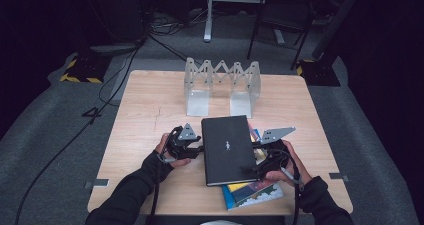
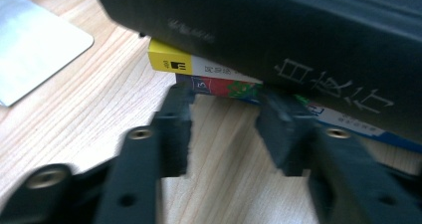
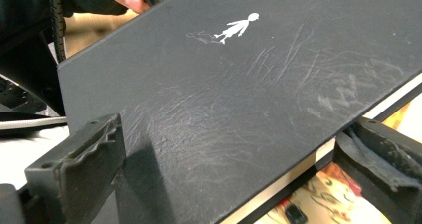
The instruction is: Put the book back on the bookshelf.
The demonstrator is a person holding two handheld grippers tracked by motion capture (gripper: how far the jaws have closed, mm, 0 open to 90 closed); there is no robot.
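Observation:
A large black book (image 1: 227,147) with a small white figure on its cover lies on a stack of colourful books (image 1: 252,192) at the table's near middle. My left gripper (image 1: 197,149) is at the stack's left side. In the left gripper view its jaws (image 2: 226,119) stand apart, tips close to the spines of the yellow book (image 2: 171,63) and the red book (image 2: 219,86) under the black one, with bare wood between them. My right gripper (image 1: 257,157) is at the right side. One jaw sits over the black cover (image 3: 239,84), the other below the book's page edge, with no clear pinch.
A clear folding book rack (image 1: 222,82) stands at the table's far middle, and one of its metal base plates (image 2: 35,45) lies near my left gripper. Bare wood (image 1: 145,110) surrounds the stack. Chairs and cables sit on the grey floor beyond the table.

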